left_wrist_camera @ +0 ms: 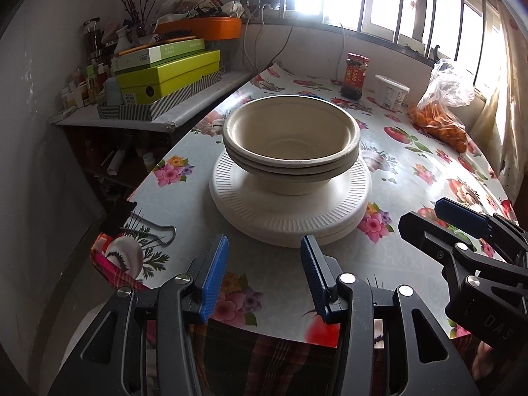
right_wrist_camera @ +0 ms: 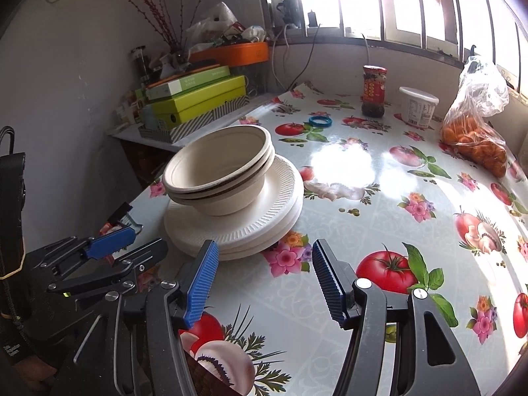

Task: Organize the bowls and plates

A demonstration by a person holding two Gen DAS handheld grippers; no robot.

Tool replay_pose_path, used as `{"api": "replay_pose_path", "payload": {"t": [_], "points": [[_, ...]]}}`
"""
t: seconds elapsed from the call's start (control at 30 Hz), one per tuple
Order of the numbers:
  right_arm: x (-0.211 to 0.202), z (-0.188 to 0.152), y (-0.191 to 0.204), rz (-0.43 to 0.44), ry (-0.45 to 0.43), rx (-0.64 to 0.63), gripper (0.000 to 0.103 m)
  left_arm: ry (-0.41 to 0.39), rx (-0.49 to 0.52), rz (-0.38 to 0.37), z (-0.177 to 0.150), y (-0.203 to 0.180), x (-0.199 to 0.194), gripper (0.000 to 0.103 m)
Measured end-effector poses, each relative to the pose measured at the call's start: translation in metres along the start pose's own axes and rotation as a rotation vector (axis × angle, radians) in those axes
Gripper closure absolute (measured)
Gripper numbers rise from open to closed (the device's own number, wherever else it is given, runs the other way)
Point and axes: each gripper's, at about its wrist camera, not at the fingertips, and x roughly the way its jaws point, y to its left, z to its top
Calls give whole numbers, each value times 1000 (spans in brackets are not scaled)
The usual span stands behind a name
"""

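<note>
At the far left, beside the desk, a side shelf carries a lime-green cardboard box [left_wrist_camera: 165, 77] with an orange round tin [left_wrist_camera: 201, 28] above it. A metal binder clip [left_wrist_camera: 150, 231] lies on the desk edge, left of the left gripper's [left_wrist_camera: 264, 277] fingers.

That left gripper hangs over the near edge of the desk [left_wrist_camera: 412, 165], whose oilcloth is printed with flowers and tomatoes. Its blue ribbed fingers [left_wrist_camera: 214, 277] stand well apart and hold nothing.

Straight ahead of those fingers, near but not touching, sits the stack of white ribbed foam plates [left_wrist_camera: 290, 217]; there seem to be three, though the lower rims are hard to separate. The plates are round, with fine radial grooves around a broad rim, and they lie slightly offset from one another. On them rests the nest of cream paper-pulp bowls [left_wrist_camera: 290, 138], three rims showing, matte, upright and empty inside.

In the right wrist view the plates [right_wrist_camera: 237, 227] and bowls [right_wrist_camera: 217, 168] lie ahead and to the left of the right gripper [right_wrist_camera: 264, 280], whose fingers [right_wrist_camera: 201, 280] are likewise spread wide and empty above the oilcloth.

Beyond, toward the window: a small blue ring [right_wrist_camera: 320, 121], a red-labelled glass sauce jar [right_wrist_camera: 374, 90], a white plastic tub [right_wrist_camera: 417, 107] and a clear plastic bag of small oranges [right_wrist_camera: 475, 138].
</note>
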Motion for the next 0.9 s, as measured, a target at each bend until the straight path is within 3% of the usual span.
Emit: {"api": "replay_pose_path", "payload": {"t": [0.47,0.57,0.9], "points": [[9,-24,-6,-21,46,43,38,15,2,1,-18,-7,9,56],[8,-25,-4,-24,42,42,37,42,-15,-28,-20,-5,11,56],[6,-29,-4,-23,43,50,37,21,42,67,-23,-12,8,56]]}}
